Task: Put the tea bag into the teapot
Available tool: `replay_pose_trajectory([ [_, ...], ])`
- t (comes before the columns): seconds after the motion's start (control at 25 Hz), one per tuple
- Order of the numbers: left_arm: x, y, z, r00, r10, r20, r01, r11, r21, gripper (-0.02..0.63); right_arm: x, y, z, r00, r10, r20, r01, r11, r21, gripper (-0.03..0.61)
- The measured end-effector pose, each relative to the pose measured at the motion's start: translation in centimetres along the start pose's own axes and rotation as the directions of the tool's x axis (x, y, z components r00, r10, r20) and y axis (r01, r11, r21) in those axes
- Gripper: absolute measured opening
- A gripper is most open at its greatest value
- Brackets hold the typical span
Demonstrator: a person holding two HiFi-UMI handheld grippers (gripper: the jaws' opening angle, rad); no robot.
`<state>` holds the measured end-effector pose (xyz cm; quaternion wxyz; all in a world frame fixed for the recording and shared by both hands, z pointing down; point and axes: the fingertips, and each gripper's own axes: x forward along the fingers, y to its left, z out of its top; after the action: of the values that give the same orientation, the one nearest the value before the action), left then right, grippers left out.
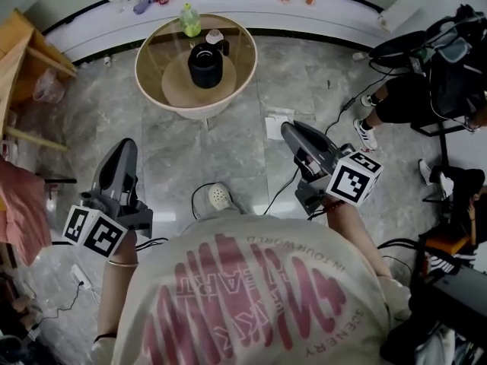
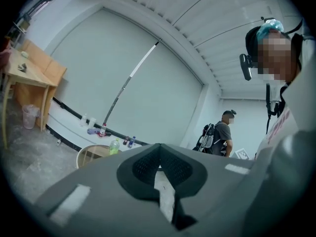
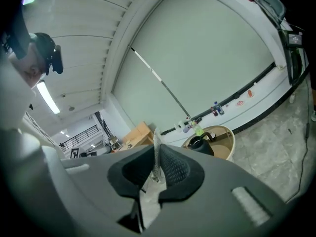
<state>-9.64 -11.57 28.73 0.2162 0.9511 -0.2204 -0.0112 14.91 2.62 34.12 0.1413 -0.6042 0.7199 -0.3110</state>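
Carrying the tea bag pinched in the right gripper, with the left gripper shut on nothing, well away from the black teapot on the round table; next, walking closer to drop it in.

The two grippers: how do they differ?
The right gripper pinches a thin tea bag in its fingers; the left gripper has its fingers shut on nothing. The right gripper view shows the black teapot; the left gripper view shows the table but no teapot. Both carry marker cubes.
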Motion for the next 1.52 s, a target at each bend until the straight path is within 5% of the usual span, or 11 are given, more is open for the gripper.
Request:
replay_pose_trajectory([
  [0.48, 4.7, 7.4, 3.1, 1.0, 0.019, 0.025, -0.018, 0.999, -0.029, 0.017, 9.2, -1.7, 2.6, 1.0, 0.0, -0.003, 0.0, 1.0, 0.005, 0.04],
  [0.84, 3.5, 7.3, 3.6, 0.996, 0.018, 0.084, -0.018, 1.0, -0.004, 0.018, 12.1, -0.6, 2.2, 0.997, 0.049, -0.053, -0.051, 0.997, -0.052, 0.04],
  [1.12, 3.1, 6.6, 3.2, 0.996, 0.07, 0.048, -0.074, 0.994, 0.08, 0.017, 14.7, -2.0, 2.0, 0.992, 0.076, -0.1, -0.08, 0.996, -0.041, 0.04],
  [1.52, 2.8, 9.3, 3.2, 0.96, 0.268, 0.076, -0.272, 0.961, 0.05, 0.017, 22.0, -7.7, 3.5, 0.975, 0.111, -0.192, -0.118, 0.993, -0.023, 0.04],
])
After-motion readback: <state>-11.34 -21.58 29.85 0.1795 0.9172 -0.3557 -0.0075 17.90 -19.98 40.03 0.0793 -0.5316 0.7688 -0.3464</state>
